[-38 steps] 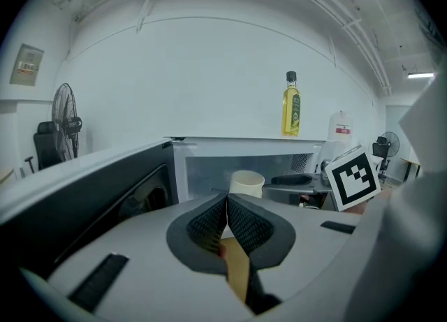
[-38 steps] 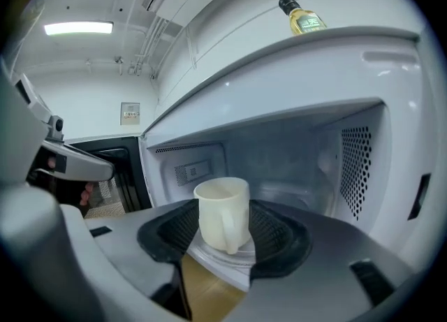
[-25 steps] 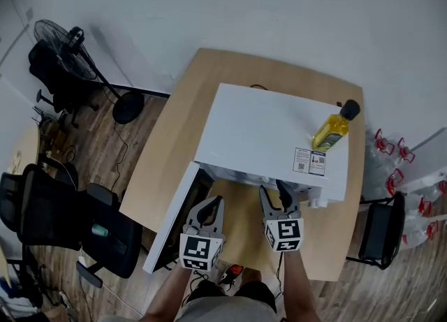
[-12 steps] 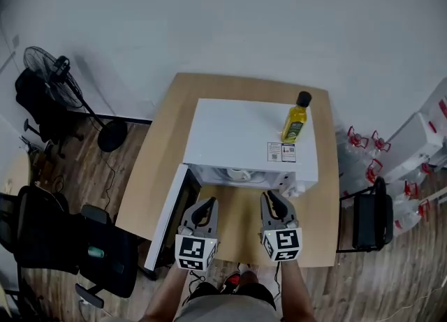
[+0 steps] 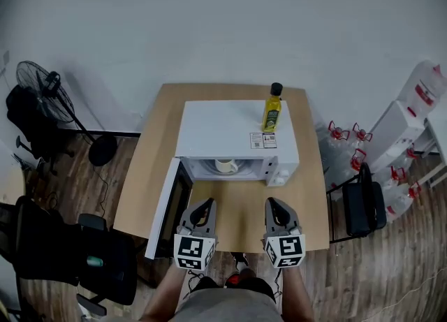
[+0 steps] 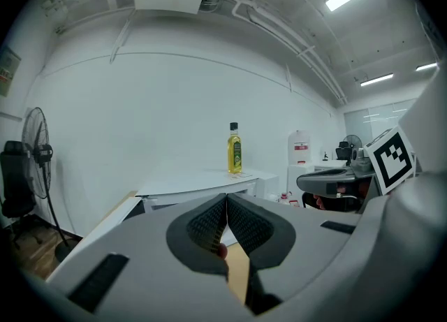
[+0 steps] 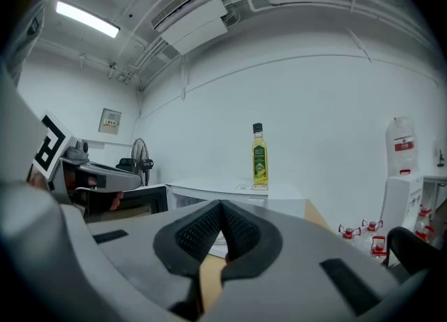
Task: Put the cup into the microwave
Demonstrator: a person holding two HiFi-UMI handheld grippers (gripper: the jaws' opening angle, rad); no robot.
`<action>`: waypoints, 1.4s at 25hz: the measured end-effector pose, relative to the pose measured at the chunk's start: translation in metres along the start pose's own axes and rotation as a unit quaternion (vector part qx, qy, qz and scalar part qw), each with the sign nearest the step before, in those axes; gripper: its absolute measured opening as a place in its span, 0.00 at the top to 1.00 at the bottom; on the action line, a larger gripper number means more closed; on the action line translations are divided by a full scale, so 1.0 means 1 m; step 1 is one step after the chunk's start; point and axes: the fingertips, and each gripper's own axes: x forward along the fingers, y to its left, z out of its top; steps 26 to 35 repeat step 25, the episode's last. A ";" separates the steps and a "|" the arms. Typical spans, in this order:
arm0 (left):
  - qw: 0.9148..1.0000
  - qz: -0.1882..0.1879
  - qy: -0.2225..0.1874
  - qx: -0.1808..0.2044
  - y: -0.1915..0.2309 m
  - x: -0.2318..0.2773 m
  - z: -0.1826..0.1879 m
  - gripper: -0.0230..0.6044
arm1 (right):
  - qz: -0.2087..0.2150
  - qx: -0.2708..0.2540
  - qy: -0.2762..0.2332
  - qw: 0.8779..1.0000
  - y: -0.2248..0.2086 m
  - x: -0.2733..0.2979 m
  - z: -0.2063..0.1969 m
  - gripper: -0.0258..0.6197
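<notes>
Both tongs have drawn back since the earlier frames, from the microwave's mouth to above the near table edge. The cup now shows inside.

- Small white ceramic cup (image 5: pixel 225 166): stands in the cavity of the white box-shaped microwave (image 5: pixel 237 128), near its front. Placement looks done.
- Microwave door (image 5: pixel 162 209): swung open toward the left table edge, probably awaiting closing.
- Left tongs (image 5: pixel 206 204) (image 6: pixel 225 199): jaws together, empty.
- Right tongs (image 5: pixel 271 203) (image 7: pixel 221 206): jaws have just been closing and now meet, with nothing between them.
- Yellow oil bottle with black cap (image 5: pixel 272 107): upright on the microwave's top.
- Light wooden table (image 5: pixel 150 160): carries the microwave.
- Obscured: both gripper views hide the cup behind their own jaws; its handle is too small to judge; most of the cavity lies under the microwave's top.
</notes>
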 end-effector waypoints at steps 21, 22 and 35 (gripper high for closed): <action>1.000 -0.011 -0.006 0.009 -0.019 -0.023 0.002 0.92 | -0.011 -0.006 -0.020 1.000 0.007 -0.032 0.009 0.93; 1.000 -0.011 -0.006 0.009 -0.019 -0.023 0.002 0.92 | -0.012 -0.006 -0.021 1.000 0.006 -0.031 0.009 0.93; 1.000 -0.010 -0.005 0.009 -0.017 -0.022 0.002 0.92 | -0.012 -0.006 -0.023 1.000 0.005 -0.028 0.011 0.93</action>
